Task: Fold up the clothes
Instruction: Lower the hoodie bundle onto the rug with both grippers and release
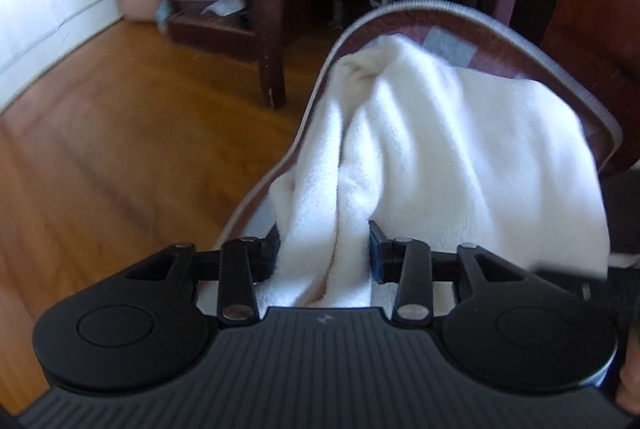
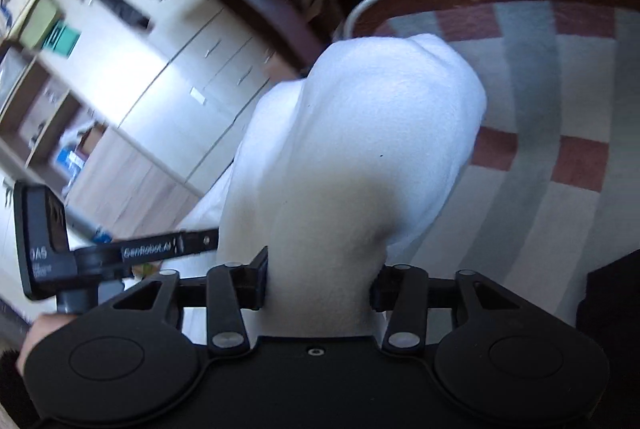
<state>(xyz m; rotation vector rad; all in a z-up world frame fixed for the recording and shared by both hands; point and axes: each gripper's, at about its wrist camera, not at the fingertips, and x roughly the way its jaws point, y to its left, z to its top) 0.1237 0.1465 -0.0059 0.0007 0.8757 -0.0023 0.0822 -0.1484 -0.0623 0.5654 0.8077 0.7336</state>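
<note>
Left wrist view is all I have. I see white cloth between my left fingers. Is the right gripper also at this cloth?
Observer: Yes. In the right wrist view the white cloth fills the gap between the fingers of the right gripper. Whether the pads press on it, I cannot tell.
Operator: I see only the edge of the rug. What is its pattern?
Observer: The rug has red squares between grey and pale stripes.
Operator: Does my left gripper show there?
Observer: Yes. The left gripper comes in side-on from the left. Its finger reaches the cloth's left edge, and a hand shows below it.
</note>
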